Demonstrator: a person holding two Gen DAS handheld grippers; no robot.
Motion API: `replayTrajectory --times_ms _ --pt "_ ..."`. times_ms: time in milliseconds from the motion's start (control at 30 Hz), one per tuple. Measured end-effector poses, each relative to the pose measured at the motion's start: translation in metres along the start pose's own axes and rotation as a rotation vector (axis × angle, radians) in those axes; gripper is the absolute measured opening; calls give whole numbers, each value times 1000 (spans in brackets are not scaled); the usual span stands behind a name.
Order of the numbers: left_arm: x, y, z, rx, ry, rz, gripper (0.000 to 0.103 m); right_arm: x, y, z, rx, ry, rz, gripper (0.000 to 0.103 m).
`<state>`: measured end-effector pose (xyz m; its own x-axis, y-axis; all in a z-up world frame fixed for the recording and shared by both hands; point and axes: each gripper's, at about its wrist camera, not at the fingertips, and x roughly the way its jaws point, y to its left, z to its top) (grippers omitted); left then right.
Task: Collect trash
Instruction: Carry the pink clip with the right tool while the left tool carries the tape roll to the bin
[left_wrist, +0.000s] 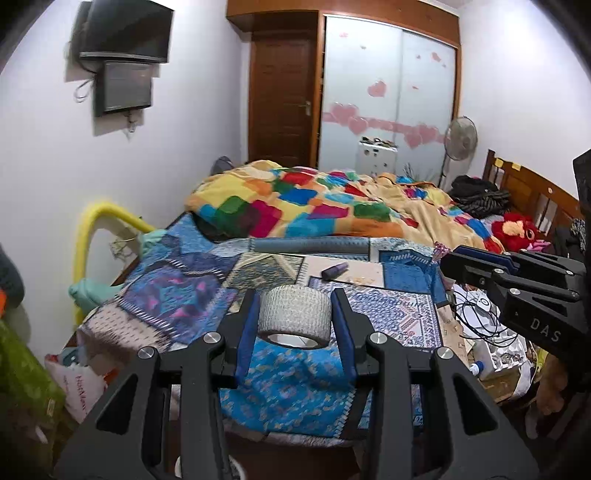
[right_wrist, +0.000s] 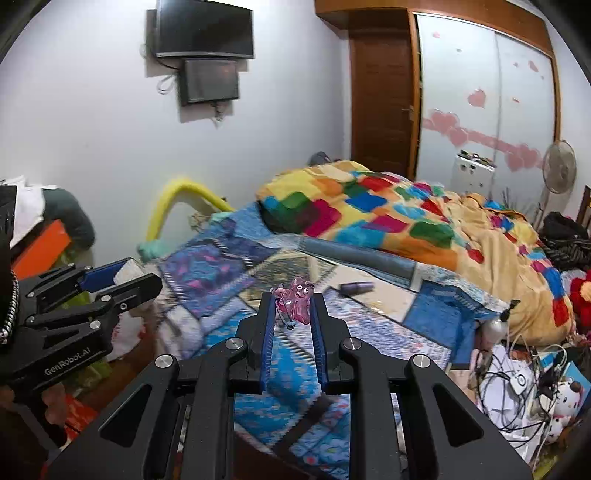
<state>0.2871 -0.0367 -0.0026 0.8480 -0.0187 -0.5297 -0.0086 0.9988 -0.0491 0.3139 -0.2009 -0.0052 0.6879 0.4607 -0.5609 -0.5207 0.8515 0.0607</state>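
In the left wrist view, the left gripper (left_wrist: 295, 317) is filling the lower middle of the frame, its two blue-lined fingers clamping a roll of grey-white tape (left_wrist: 294, 316) by its flat ends, the cardboard core showing at the bottom. The roll is hanging above the blue patterned bedcover (left_wrist: 291, 398). At the right edge of the same frame the right gripper (left_wrist: 448, 256) is reaching in sideways; only a speck of pink is showing at its tip here, too small to read.

The right wrist view is making that clear: the right gripper (right_wrist: 293, 306) is sitting in the middle of the frame, its fingers pinching a crumpled pink wrapper (right_wrist: 295, 301) with cartoon eyes printed on it. At the left edge of this frame the left gripper (right_wrist: 127, 275) is showing from the side, the white roll wedged between its fingers.

Both views are showing a small purple tube (left_wrist: 334, 271) lying on a pale board on the bed, above centre, apart from both grippers, and a bright patchwork blanket (left_wrist: 314, 199) heaped behind it. The right wrist view alone is showing a spotted toy dog (right_wrist: 565, 400) among tangled cables (right_wrist: 517, 373) at the lower right.
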Motion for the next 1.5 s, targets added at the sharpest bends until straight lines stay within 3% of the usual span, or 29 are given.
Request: replayTrajectory --times_ms 400,733,1100,1500 --pt "-77 68 -44 -94 -12 121 39 -13 89 -16 -84 -8 141 17" --pt "-112 117 -95 -150 16 195 39 -5 149 -39 -151 49 220 17" --pt "-95 153 -158 -209 140 214 39 24 200 -70 -193 160 273 17" --pt "-51 186 -220 -295 324 198 39 93 227 -112 -171 414 346 17"
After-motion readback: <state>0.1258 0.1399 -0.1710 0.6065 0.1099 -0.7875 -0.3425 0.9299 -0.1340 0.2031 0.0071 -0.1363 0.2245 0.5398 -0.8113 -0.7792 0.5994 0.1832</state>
